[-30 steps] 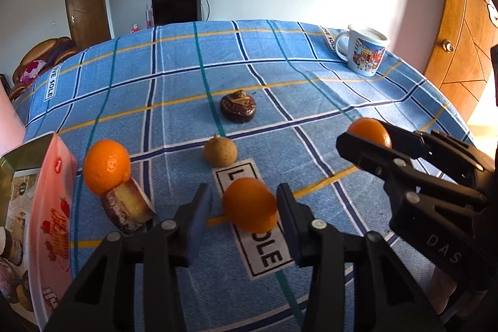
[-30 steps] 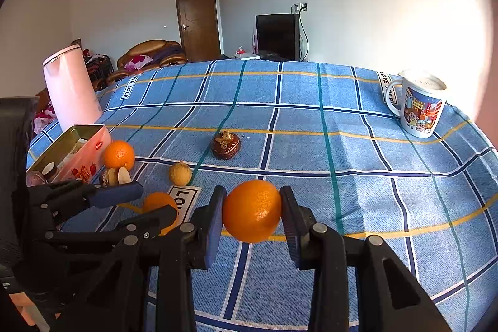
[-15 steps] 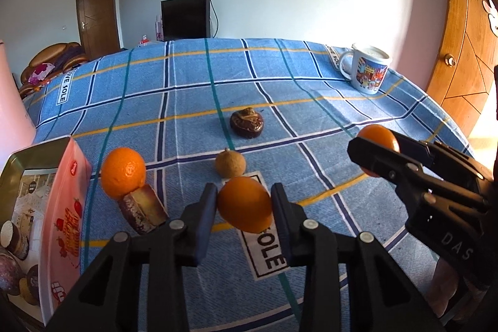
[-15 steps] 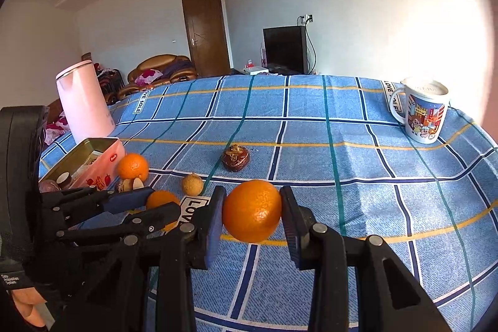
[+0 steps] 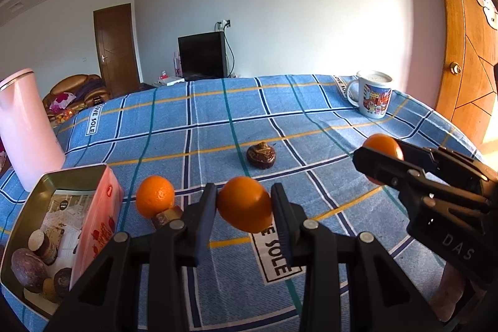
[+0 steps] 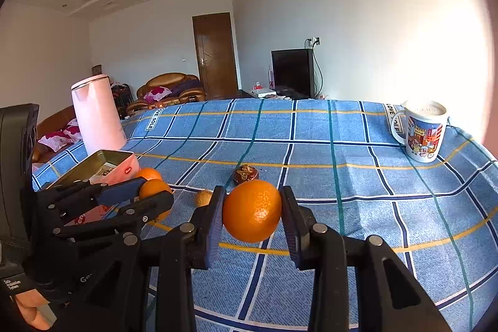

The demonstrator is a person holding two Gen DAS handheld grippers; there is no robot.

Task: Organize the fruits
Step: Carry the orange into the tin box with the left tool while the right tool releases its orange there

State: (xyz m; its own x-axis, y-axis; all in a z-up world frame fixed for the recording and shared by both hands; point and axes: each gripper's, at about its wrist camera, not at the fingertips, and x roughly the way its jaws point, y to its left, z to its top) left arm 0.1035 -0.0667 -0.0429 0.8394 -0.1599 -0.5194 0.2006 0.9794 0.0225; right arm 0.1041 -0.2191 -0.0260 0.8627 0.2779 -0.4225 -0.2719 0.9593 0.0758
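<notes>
Currently we hold two fruits aloft: left claw [image 5: 244, 209] clamped on an orange [image 5: 244, 204] at lower centre, right claw [image 6: 252, 215] clamped on another orange [image 6: 252, 210], both above the tabletop [image 5: 311, 120]; a third orange [image 5: 155, 195] rests beside the tin [image 5: 102, 201], lower left.

Oranges [image 5: 244, 205]: three
Dark round fruit [image 5: 260, 156] on the table [image 5: 311, 126]: one
Small tan fruit [image 6: 204, 197]: one
Mugs [image 5: 373, 98]: one
Tins [image 5: 93, 176]: one
Pink kettles [image 5: 25, 126]: one

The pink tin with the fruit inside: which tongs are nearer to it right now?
Left. The left tongs, shut on an orange, hang just beside the pink tin. The right tongs, holding another orange, sit beyond them, farther from it.
</notes>
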